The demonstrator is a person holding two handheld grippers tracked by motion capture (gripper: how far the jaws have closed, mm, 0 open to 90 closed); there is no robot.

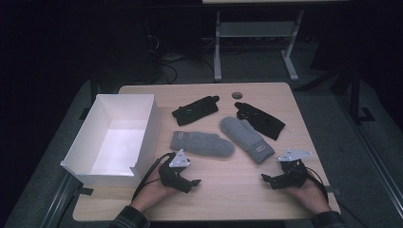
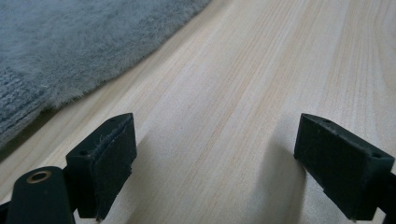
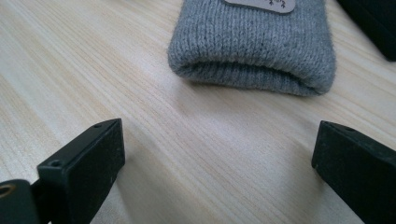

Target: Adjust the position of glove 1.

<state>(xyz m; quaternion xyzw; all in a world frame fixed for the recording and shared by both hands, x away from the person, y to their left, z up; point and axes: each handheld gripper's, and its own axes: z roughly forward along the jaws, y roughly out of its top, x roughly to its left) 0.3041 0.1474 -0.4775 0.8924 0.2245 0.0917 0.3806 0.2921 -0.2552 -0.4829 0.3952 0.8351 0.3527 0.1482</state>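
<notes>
Two grey knit mittens lie mid-table: one mitten (image 1: 202, 143) flat and sideways, the other mitten (image 1: 247, 138) slanting, its cuff (image 3: 254, 44) toward me. Behind them lie two black gloves, one glove (image 1: 195, 109) left of centre and another glove (image 1: 260, 119) to the right. My left gripper (image 1: 192, 182) rests near the table's front, just below the sideways mitten, whose fuzzy edge (image 2: 70, 46) shows at the upper left. Its jaws stand wide apart over bare wood. My right gripper (image 1: 266, 179) rests at the front right, open, empty, facing the slanting mitten's cuff.
An open white box (image 1: 114, 137) stands on the table's left side, next to my left hand. A small dark round disc (image 1: 237, 95) lies near the far edge. Bare wood (image 1: 228, 190) stretches between the two grippers. Cables and desk legs (image 1: 217, 47) sit on the floor behind.
</notes>
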